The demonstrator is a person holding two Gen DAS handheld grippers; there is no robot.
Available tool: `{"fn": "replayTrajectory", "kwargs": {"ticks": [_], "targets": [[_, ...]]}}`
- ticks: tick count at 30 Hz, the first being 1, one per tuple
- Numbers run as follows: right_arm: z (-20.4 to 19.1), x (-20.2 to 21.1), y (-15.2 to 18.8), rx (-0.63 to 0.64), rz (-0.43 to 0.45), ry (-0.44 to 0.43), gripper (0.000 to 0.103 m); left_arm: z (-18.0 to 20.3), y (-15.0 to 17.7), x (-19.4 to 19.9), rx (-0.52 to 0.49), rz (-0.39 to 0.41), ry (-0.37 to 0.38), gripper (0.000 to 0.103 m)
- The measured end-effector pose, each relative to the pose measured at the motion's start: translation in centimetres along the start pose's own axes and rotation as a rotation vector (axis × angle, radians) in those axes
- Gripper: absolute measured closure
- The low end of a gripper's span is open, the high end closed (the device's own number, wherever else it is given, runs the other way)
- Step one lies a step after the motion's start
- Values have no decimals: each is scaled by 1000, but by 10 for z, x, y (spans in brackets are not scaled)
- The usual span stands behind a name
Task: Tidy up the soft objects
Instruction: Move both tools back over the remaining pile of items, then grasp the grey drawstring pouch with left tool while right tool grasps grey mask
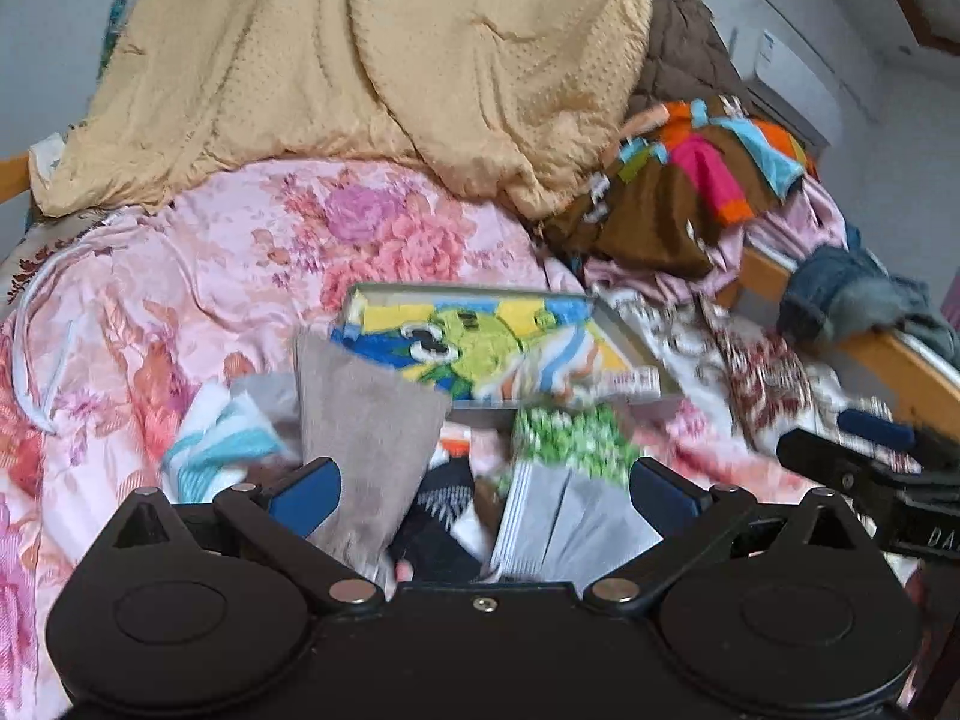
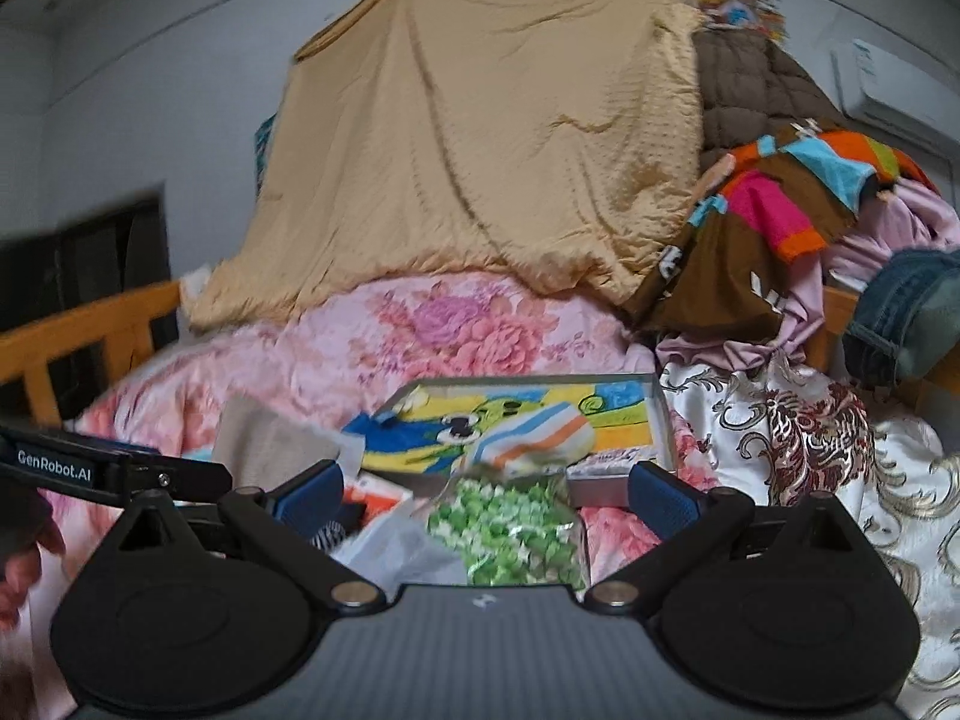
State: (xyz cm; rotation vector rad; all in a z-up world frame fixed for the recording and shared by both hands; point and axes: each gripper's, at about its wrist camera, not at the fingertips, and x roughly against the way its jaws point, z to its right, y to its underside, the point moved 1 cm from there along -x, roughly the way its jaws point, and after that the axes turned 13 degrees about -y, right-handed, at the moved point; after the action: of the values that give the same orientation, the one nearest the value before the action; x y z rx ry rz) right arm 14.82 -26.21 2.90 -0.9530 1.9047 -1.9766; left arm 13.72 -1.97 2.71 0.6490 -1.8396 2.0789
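Small soft items lie on a pink floral bedspread [image 1: 180, 276]. My left gripper [image 1: 485, 495] is open above a grey cloth [image 1: 366, 420], a black patterned sock [image 1: 441, 519], and a clear bag of green-and-white pieces [image 1: 570, 438]. Beyond them is a grey box [image 1: 624, 330] holding a colourful cartoon towel [image 1: 474, 342]. My right gripper [image 2: 487, 495] is open and empty over the green-and-white bag [image 2: 510, 522]. The box [image 2: 660, 414] and its towel [image 2: 510, 426] lie just ahead. The grey cloth [image 2: 264, 438] lies to the left.
A tan quilt [image 2: 480, 150] hangs behind the bed. Piled clothes [image 2: 768, 222] and jeans [image 2: 906, 312] sit at the right over a wooden bed rail [image 1: 888, 354]. A white and maroon brocade cloth [image 2: 810, 438] lies to the right. Another wooden rail [image 2: 78, 336] is at the left.
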Motion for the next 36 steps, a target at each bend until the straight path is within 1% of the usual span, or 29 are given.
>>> {"fn": "replayTrajectory", "kwargs": {"ticks": [3, 6, 9, 11, 18, 22, 25, 28, 33, 36], "targets": [[-14, -4, 6, 90, -47, 4, 0, -5, 14, -2, -30, -34, 0, 1], [-26, -12, 11, 135, -86, -8, 0, -11, 26, -3, -56, -52, -4, 1], [-33, -21, 16, 148, -129, -18, 0, -14, 35, -8, -88, -69, 0, 1], [-36, -28, 19, 153, -166, -10, 0, -16, 39, -10, -107, -78, -1, 1], [-36, -46, 32, 154, -255, -13, 0, -17, 47, -24, -172, -98, -20, 1], [-36, -56, 40, 171, -291, -10, 0, -16, 49, -32, -208, -102, -33, 1], [-38, -62, 43, 184, -298, -9, 0, -15, 49, -37, -231, -99, -52, 1], [-37, -69, 45, 167, -306, -22, 0, -20, 47, -42, -214, -98, -62, 1], [-33, -81, 48, 134, -303, -22, 0, -32, 41, -48, -133, -88, -74, 1], [-28, -87, 50, 90, -289, -31, 0, -37, 36, -53, -81, -79, -94, 1]]}}
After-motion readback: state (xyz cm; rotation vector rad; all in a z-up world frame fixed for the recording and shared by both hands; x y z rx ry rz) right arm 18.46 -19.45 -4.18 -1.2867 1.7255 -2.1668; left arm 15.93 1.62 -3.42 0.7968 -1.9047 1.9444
